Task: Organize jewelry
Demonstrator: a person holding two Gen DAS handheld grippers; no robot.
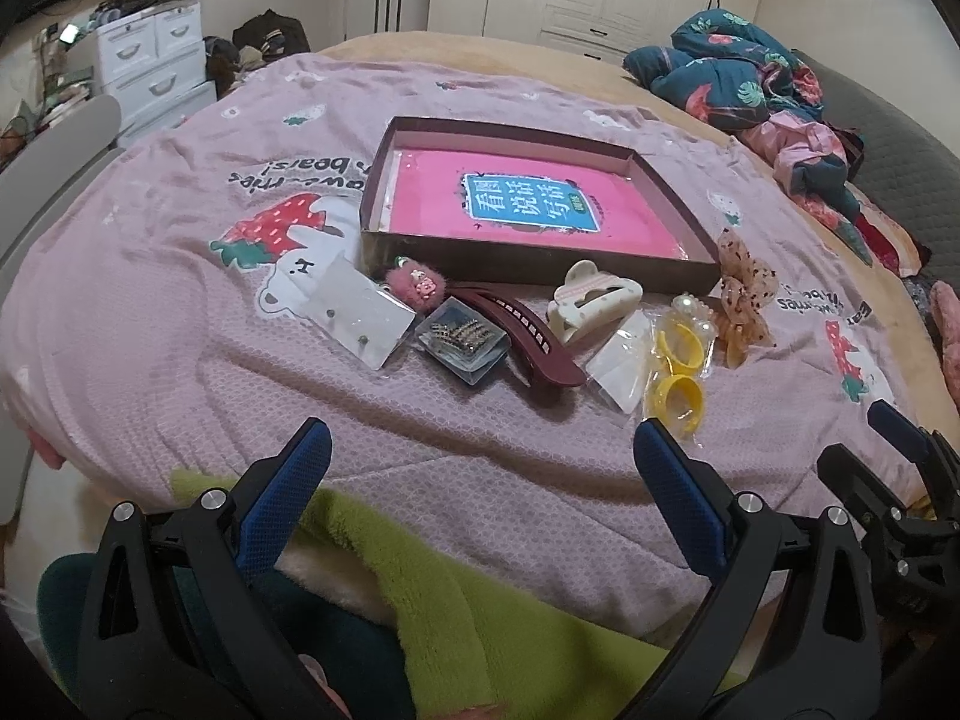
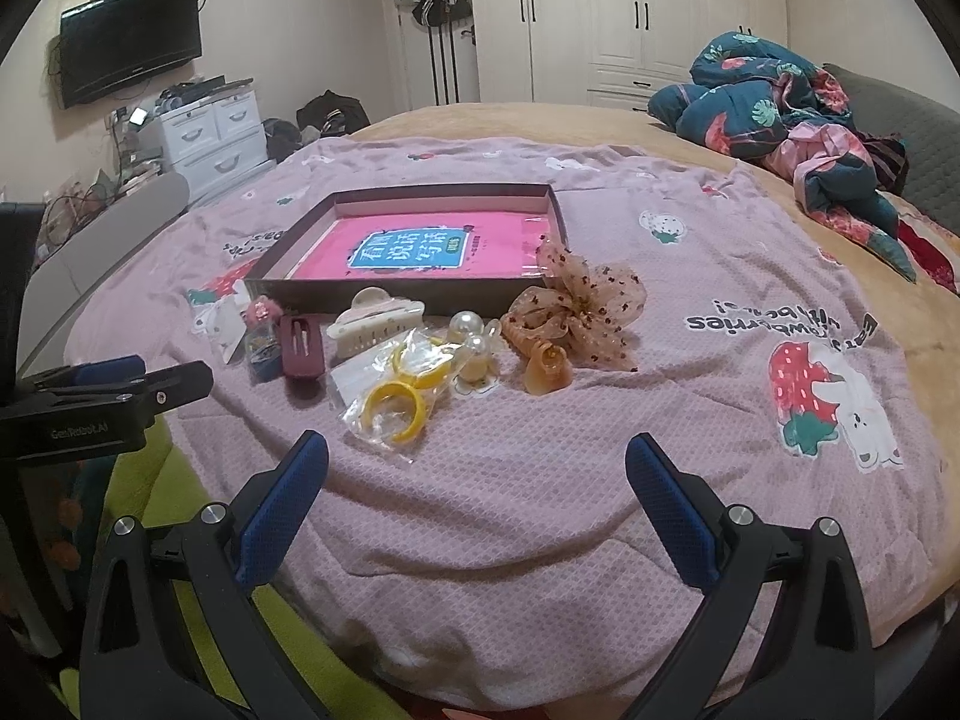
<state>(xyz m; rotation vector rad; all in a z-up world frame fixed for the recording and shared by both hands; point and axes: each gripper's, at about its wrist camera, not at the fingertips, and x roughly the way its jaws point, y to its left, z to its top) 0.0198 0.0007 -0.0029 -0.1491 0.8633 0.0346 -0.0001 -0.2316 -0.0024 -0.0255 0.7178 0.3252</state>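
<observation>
Nearest to you, the left gripper (image 1: 480, 450) is hovering over the front edge of the bed, its jaws standing wide with nothing between them. The right gripper (image 2: 477, 462) is doing the same just beside it, jaws wide and holding nothing.

Beyond them, the jewelry is lying in a loose row on the pink blanket (image 1: 180, 324), just in front of the shallow box (image 1: 528, 258). Going left to right, you are looking at a white earring card (image 1: 360, 315), a pink fuzzy clip (image 1: 417, 286) touching the box's near wall, a small clear case (image 1: 462, 345), a dark red hair clip (image 1: 528, 333), a cream claw clip (image 1: 591, 300), a clear bag of yellow rings (image 1: 675, 369), a pearl piece (image 2: 474, 339) and a dotted orange bow (image 2: 576, 306) leaning at the box's right corner. Inside the box a pink book (image 1: 528, 204) is lying flat. A rumpled quilt (image 2: 780, 114) is sitting well apart, far right.
</observation>
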